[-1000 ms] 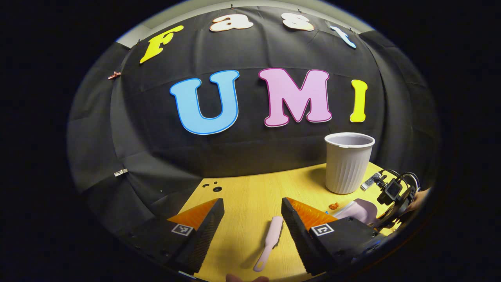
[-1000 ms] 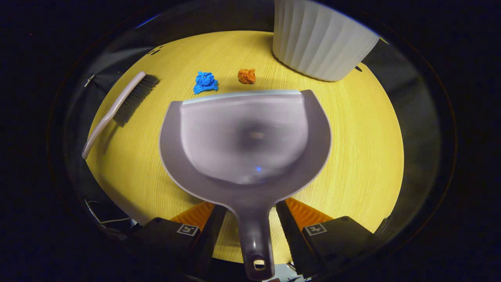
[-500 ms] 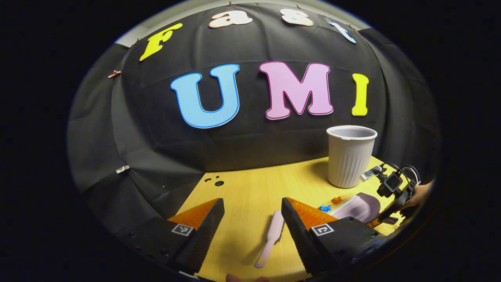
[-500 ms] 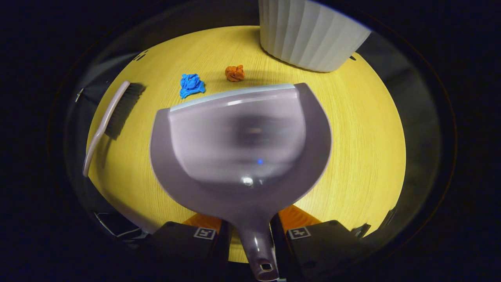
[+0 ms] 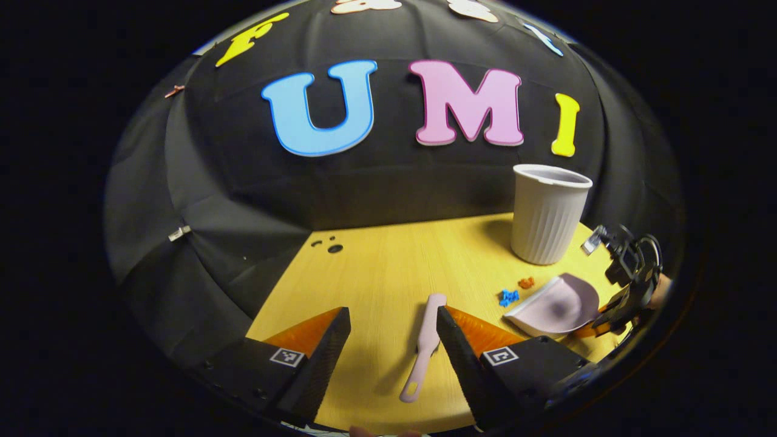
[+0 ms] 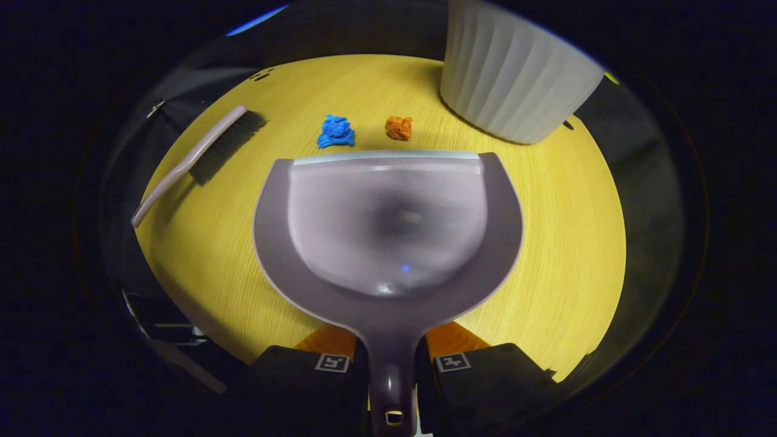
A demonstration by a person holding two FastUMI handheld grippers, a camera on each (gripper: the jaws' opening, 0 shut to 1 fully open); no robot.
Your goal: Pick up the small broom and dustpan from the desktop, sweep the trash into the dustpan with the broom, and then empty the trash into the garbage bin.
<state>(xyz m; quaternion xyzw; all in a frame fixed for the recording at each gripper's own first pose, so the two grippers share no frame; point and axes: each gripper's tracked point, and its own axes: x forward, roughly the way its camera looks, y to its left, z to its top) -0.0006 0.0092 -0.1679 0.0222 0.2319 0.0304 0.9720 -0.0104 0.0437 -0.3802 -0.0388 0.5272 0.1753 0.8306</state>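
In the right gripper view the right tongs [image 6: 391, 370] are clenching the stubby handle of the mauve moulded-plastic dustpan [image 6: 388, 230], the jaws now closed tight on it where half a second ago they were gripping with the pan skewed; its lip is squaring up to the trash. The pan is looking light and rigid but glossy, so the handle near the bowl is probably the surest hold (a grip farther back would likely let it twist). Just beyond the lip are lying a crumpled blue paper scrap [image 6: 335, 132] and a crumpled orange paper scrap [image 6: 399, 127], with the ribbed pale-grey plastic garbage bin [image 6: 516, 91] standing behind them on the yellow wood-grain surface [image 6: 564, 230]. In the left gripper view the left tongs [image 5: 393, 331] are hanging released, jaws spread either side of the slim pink plastic hand broom [image 5: 423, 343], which is lying flat and untouched; they are sitting lower towards it than a second ago. Its stiff narrow handle is likely the spot to pinch.
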